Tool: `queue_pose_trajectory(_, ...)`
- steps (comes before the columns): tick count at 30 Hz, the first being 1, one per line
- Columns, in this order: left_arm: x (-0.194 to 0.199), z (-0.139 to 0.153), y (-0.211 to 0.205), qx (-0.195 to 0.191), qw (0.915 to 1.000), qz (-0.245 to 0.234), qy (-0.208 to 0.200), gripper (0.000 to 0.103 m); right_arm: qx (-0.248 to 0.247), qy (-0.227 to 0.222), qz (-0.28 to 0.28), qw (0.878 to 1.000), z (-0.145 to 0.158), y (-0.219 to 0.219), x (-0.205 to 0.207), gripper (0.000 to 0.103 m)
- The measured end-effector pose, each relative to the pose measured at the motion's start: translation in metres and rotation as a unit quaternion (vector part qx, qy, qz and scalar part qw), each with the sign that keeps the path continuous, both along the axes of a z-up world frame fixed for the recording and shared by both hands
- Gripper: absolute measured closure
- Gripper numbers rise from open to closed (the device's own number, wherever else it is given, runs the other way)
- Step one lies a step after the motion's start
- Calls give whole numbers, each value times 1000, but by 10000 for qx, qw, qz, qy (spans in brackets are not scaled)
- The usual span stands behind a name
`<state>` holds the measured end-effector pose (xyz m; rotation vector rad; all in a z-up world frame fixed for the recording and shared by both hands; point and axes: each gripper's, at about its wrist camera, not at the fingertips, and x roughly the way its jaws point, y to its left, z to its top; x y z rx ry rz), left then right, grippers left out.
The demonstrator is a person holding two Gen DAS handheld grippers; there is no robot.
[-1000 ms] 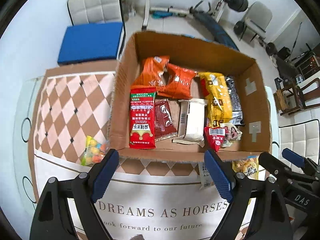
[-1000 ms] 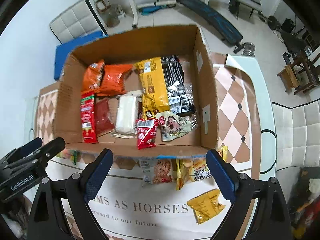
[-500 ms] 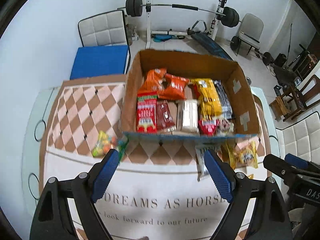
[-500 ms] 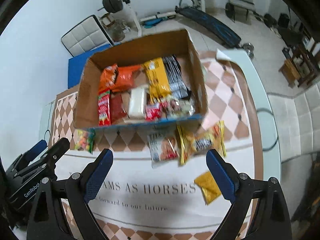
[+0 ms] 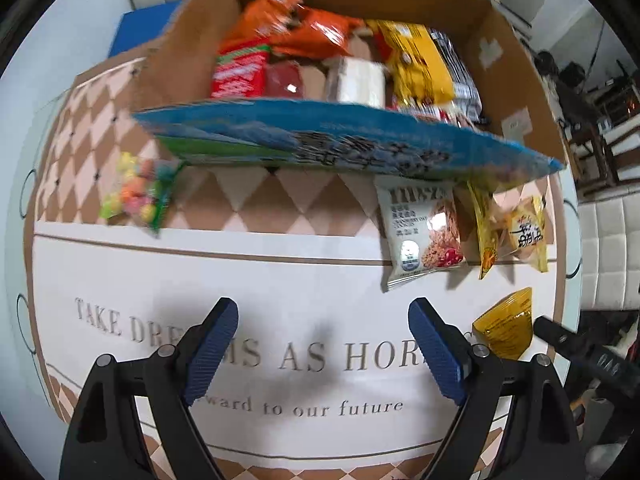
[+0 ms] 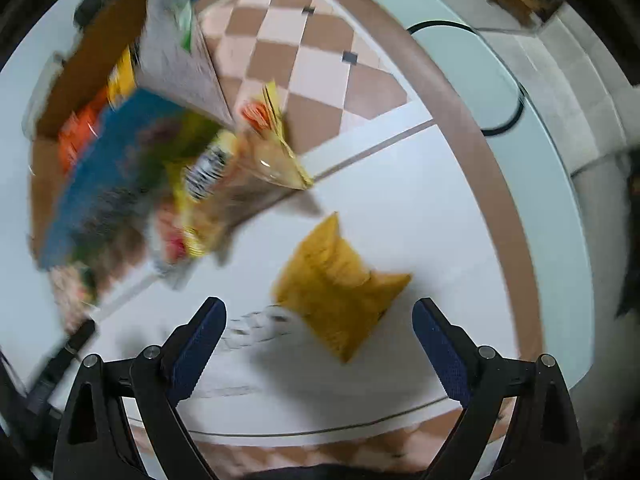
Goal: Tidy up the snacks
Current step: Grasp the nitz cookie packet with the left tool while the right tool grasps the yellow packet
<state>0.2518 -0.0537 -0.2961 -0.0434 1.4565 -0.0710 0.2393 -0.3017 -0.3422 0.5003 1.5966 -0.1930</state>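
Note:
A cardboard box (image 5: 516, 60) with a blue printed front holds several snack packs, among them orange bags (image 5: 296, 28) and a yellow pack (image 5: 420, 68). On the table in front of it lie a candy bag (image 5: 138, 194), a white cookie pack (image 5: 420, 232), yellow packs (image 5: 516, 232) and a small yellow packet (image 5: 506, 330). My left gripper (image 5: 324, 348) is open and empty, low over the table mat. My right gripper (image 6: 320, 344) is open and empty, just short of the yellow packet (image 6: 340, 284). The right wrist view is blurred.
The table has a checkered mat with printed words (image 5: 280, 356) and a pale rim (image 6: 532, 128). White padded chairs (image 5: 608, 248) stand at the right. Gym gear stands behind the box.
Both grippers dropped lower toward the table. The right one swung right and now faces the small yellow packet. The left one moved closer to the box front. Both stayed open.

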Motion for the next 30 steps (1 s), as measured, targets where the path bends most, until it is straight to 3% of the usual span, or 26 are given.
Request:
queue_pose_trajectory(7,23,-28,-32,-56,9993,-239,275,16,-492,279,1755,9829,-32,40,15,8)
queue_pose_trajectory(8,26,-31,-37,-70,9991,-262,311,16,-514,300,1868,9806,-36,43,15,10)
queue_pose_trajectory(9,30,-35,-41,-96,9989,-275,354,16,-534,321,1924,9793,-39,44,15,20)
queue_pose_trajectory(10,33,-38,-45,-119,9988,-274,392,16,-587,358,1944,9785,-43,45,15,34)
queue_pose_trajectory(18,58,-68,-70,-339,9975,-27,623,16,-436,445,1492,9868,-49,28,10,37)
queue_pose_trajectory(24,64,-84,-86,-181,9979,-78,611,16,-416,556,1364,9882,-52,22,11,37)
queue_pose_trajectory(28,55,-80,-86,-33,9989,-225,411,31,-321,614,1245,9898,-53,14,21,38)
queue_pose_trajectory(30,45,-80,-82,-29,9985,-281,469,31,-238,631,1109,9915,-55,6,22,40)
